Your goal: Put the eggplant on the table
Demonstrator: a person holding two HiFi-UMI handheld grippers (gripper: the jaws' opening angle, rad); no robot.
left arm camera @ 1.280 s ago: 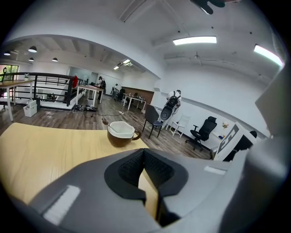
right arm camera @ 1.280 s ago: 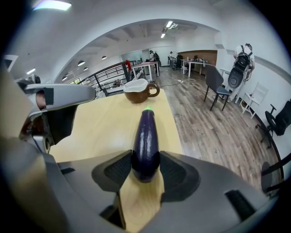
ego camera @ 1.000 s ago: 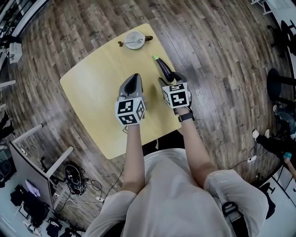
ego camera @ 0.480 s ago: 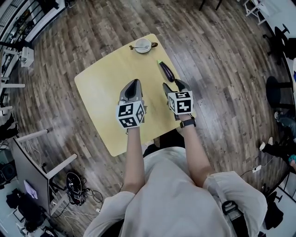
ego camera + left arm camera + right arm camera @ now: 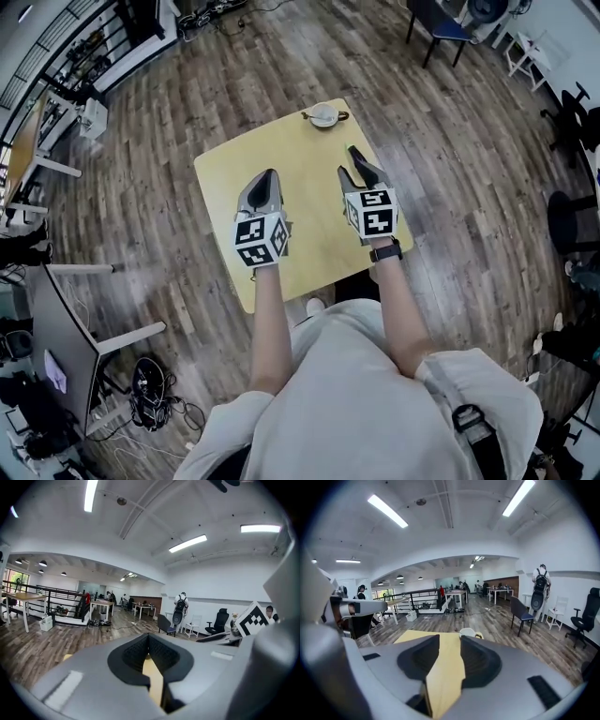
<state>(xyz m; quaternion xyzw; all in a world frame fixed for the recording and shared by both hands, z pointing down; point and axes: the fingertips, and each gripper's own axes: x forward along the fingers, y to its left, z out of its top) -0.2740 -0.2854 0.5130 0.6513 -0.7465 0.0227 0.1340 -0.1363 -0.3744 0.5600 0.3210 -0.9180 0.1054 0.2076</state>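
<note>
The eggplant [image 5: 352, 150] lies on the yellow table [image 5: 309, 244] near its right edge. Only its green stem end shows in the head view; my right gripper [image 5: 360, 172], held above the table, hides the rest. That gripper's jaws are closing, and in the right gripper view [image 5: 450, 644] only bare tabletop [image 5: 417, 637] shows between them. My left gripper [image 5: 265, 181] hovers over the middle of the table, its fingertips together and holding nothing; in the left gripper view [image 5: 149, 641] just a thin sliver of table shows between the jaws.
A white bowl [image 5: 323, 114] with a brown handle stands at the table's far edge and also appears in the right gripper view [image 5: 468, 632]. Wood floor surrounds the table. A blue chair [image 5: 441, 28] is at the far right, and desks and cables [image 5: 150, 384] are on the left.
Both grippers have risen off the table, which now looks smaller and farther. The right gripper has drawn back from the eggplant, which stays on the table.
</note>
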